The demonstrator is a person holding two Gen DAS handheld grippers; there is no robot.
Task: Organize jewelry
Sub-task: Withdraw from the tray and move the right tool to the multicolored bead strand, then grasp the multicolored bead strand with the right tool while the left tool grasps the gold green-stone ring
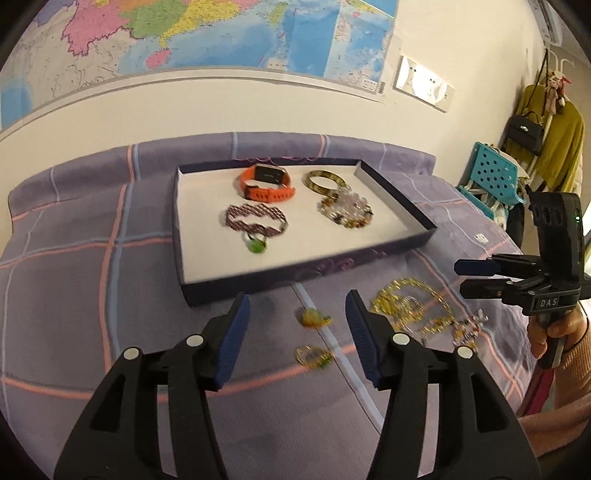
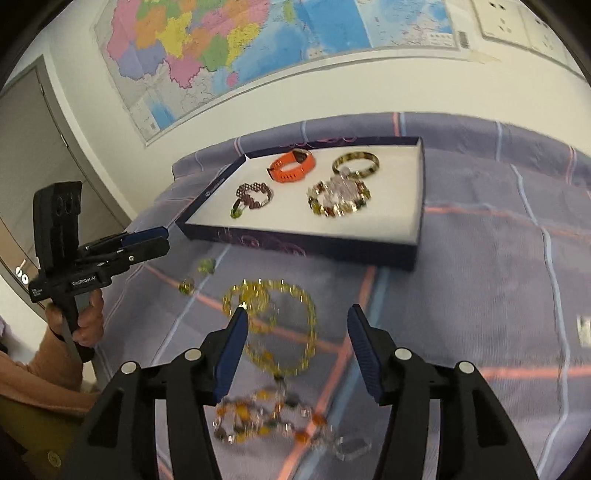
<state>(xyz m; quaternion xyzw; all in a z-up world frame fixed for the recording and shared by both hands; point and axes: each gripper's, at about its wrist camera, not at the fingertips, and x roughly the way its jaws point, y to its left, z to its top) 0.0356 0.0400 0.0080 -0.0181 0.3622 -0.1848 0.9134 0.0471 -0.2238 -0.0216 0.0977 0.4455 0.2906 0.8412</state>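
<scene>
A dark box lid tray (image 1: 391,192) (image 2: 419,206) on the bed holds an orange watch (image 1: 267,184) (image 2: 291,168), a brown bangle (image 1: 325,181) (image 2: 356,162), a beaded band (image 1: 256,218) (image 2: 253,197), a green ring (image 1: 255,244) and a stone bracelet (image 1: 345,208) (image 2: 338,199). On the cover lie a yellow bead necklace (image 1: 410,306) (image 2: 280,325), an amber stone bracelet (image 2: 266,417) and two small rings (image 1: 314,318) (image 1: 313,355). My left gripper (image 1: 297,336) is open above the rings. My right gripper (image 2: 295,345) is open above the necklace.
The bed has a purple plaid cover (image 1: 92,295). A map (image 1: 221,33) hangs on the wall behind. A blue crate (image 1: 487,177) and hanging clothes (image 1: 554,136) stand at the right.
</scene>
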